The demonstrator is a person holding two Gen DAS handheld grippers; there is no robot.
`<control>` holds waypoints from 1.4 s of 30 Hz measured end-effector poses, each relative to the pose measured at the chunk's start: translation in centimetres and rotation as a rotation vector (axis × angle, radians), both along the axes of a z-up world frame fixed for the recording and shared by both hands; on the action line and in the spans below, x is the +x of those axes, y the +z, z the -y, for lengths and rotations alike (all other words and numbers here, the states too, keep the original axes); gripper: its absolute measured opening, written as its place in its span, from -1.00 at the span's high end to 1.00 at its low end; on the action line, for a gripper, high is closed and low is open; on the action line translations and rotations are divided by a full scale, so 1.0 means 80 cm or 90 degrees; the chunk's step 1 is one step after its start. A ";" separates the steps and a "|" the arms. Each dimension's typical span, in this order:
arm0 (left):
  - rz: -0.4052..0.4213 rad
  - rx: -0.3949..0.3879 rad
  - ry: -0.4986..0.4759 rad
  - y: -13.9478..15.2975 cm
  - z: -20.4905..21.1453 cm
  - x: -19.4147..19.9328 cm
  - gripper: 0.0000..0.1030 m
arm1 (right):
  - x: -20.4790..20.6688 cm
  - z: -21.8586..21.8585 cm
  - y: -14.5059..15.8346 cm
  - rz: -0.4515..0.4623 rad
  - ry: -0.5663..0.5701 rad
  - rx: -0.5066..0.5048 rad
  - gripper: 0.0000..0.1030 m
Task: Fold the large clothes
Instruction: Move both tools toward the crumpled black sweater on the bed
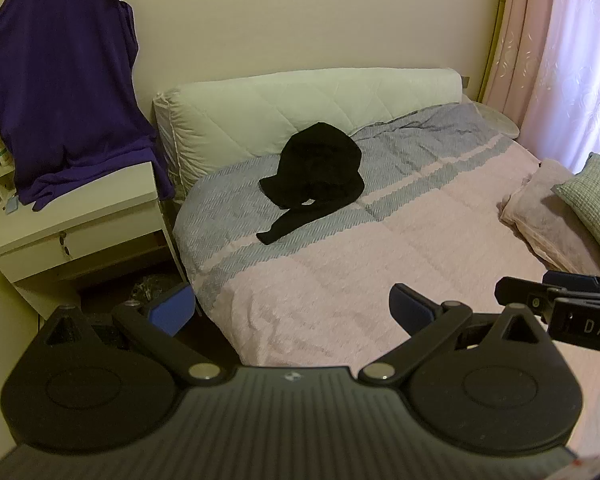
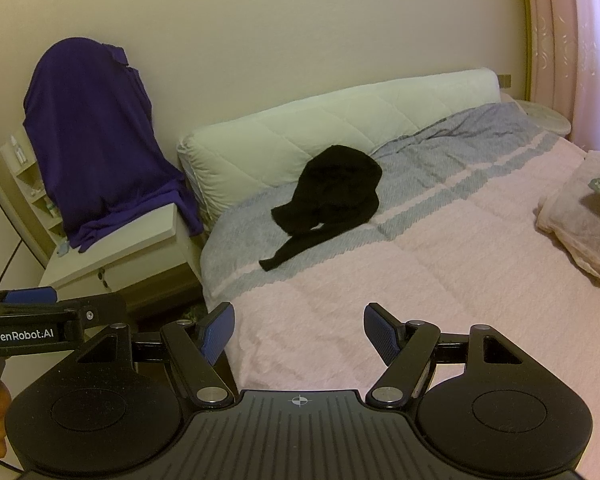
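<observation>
Hovering side by side over the bed's near edge, left gripper and right gripper both spread wide, nothing between them | black garment bunched up on the blanket, well ahead, near the quilted headboard | purple cloth draped over the white nightstand at left

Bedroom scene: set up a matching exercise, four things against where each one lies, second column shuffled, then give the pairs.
Things:
1. black garment
2. purple garment
3. white quilted bolster
4. folded pink blanket

Places:
A. draped over something tall on the white bedside unit
B. standing along the wall at the far edge of the bed
C. bunched on the grey striped part of the bedspread, one strip trailing towards the camera
D. at the right edge of the bed, beside a grey-green cushion

Pairs: 1-C, 2-A, 3-B, 4-D
</observation>
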State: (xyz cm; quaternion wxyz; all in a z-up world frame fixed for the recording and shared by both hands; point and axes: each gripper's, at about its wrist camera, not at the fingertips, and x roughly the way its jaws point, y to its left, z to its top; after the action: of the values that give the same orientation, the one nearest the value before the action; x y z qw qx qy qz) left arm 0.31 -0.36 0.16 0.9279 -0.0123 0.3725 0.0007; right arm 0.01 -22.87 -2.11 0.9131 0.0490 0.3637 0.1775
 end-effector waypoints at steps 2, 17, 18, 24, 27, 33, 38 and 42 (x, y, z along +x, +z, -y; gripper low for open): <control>0.001 0.000 0.000 0.000 0.001 0.000 -0.98 | 0.003 0.000 0.001 0.001 0.001 0.001 -0.34; 0.000 0.005 0.002 0.004 0.021 0.023 -0.98 | 0.021 0.023 -0.001 0.003 0.006 0.009 -0.34; -0.001 0.005 0.002 0.004 0.022 0.025 -0.98 | 0.022 0.025 -0.002 0.002 0.007 0.010 -0.34; -0.004 0.012 0.003 0.003 0.033 0.031 -0.98 | 0.032 0.033 -0.001 -0.003 0.012 0.013 -0.34; -0.006 0.015 0.005 0.003 0.036 0.036 -0.98 | 0.036 0.040 -0.001 -0.005 0.012 0.015 -0.34; -0.014 0.020 0.000 -0.003 0.042 0.049 -0.98 | 0.051 0.044 -0.005 -0.015 0.003 0.020 -0.34; -0.024 0.010 -0.001 -0.011 0.037 0.070 -0.98 | 0.066 0.048 -0.009 -0.022 -0.006 0.021 -0.34; -0.030 0.004 -0.004 -0.019 0.028 0.093 -0.98 | 0.087 0.046 -0.012 -0.025 -0.020 0.022 -0.34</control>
State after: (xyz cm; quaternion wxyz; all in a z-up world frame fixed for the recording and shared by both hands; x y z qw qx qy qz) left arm 7.75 -2.63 -1.33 0.9189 -0.0082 0.3944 -0.0009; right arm 6.95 -26.57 -3.04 0.9075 0.0741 0.3777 0.1683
